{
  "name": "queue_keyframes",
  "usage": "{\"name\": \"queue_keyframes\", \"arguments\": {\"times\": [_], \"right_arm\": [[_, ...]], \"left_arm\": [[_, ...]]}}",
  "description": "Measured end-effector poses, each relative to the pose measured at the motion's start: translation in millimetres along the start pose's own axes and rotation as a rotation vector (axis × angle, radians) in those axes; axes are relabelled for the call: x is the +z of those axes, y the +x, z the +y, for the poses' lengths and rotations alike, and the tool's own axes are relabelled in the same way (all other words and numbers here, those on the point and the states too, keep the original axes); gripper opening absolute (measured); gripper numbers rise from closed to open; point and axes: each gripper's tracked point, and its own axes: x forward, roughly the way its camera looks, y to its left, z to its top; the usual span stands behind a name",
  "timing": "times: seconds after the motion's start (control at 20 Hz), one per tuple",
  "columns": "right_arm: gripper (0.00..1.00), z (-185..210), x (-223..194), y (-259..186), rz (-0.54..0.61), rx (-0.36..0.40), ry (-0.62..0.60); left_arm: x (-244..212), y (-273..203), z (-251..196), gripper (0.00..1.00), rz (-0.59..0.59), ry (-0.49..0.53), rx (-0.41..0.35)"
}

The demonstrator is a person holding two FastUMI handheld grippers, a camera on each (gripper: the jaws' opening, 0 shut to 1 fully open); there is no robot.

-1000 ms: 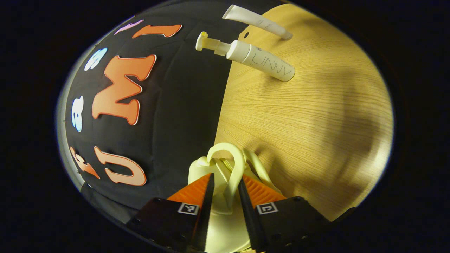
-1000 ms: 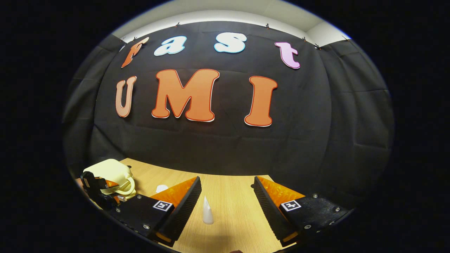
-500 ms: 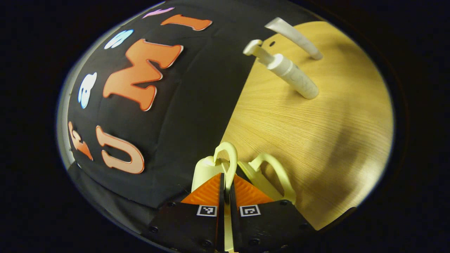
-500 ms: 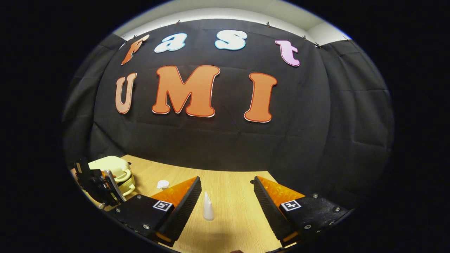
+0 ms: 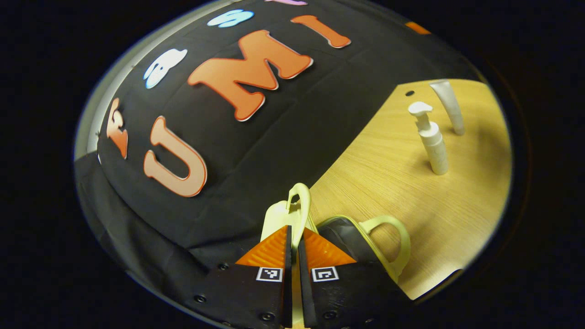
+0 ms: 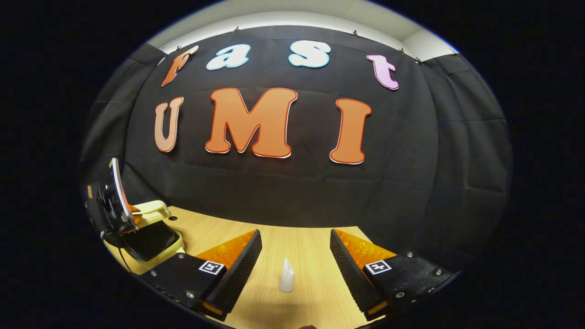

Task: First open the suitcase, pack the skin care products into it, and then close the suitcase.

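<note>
Suitcase [image 5: 340, 235]: sitting at the table's [image 5: 388, 183] edge near the black wall, lid lifted partway, dark lining showing
Left tongs [image 5: 292, 249]: pinching the lid's pale yellow handle [image 5: 299, 205] tight, holding that half up
Right tongs [image 6: 295, 249]: hanging wide open over the table, gripping nothing
Tube [image 6: 286, 275]: standing upright between the right tongs' fingers, not touching them
Pump bottle [image 5: 432, 139]: standing upright, well apart from the suitcase, beside the tube
</note>
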Motion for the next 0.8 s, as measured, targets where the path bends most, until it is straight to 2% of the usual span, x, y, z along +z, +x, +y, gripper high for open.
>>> {"name": "queue_keyframes", "arguments": {"times": [0.2, 0.45, 0.7, 0.8], "right_arm": [[0.96, 6, 6, 2, 0.002, -0.014, -0.017], [0.96, 12, 11, 2, 0.002, -0.035, -0.027], [0.96, 20, 13, 3, 0.007, -0.060, -0.021], [0.96, 25, 17, 2, 0.003, -0.069, -0.030]], "left_arm": [[-9, -4, 52, 0.09, -0.008, -0.162, 0.040], [-32, -2, 117, 0.10, -0.016, -0.223, 0.107], [-64, 6, 167, 0.13, -0.007, -0.391, 0.130], [-80, 13, 186, 0.14, 0.004, -0.422, 0.148]]}}
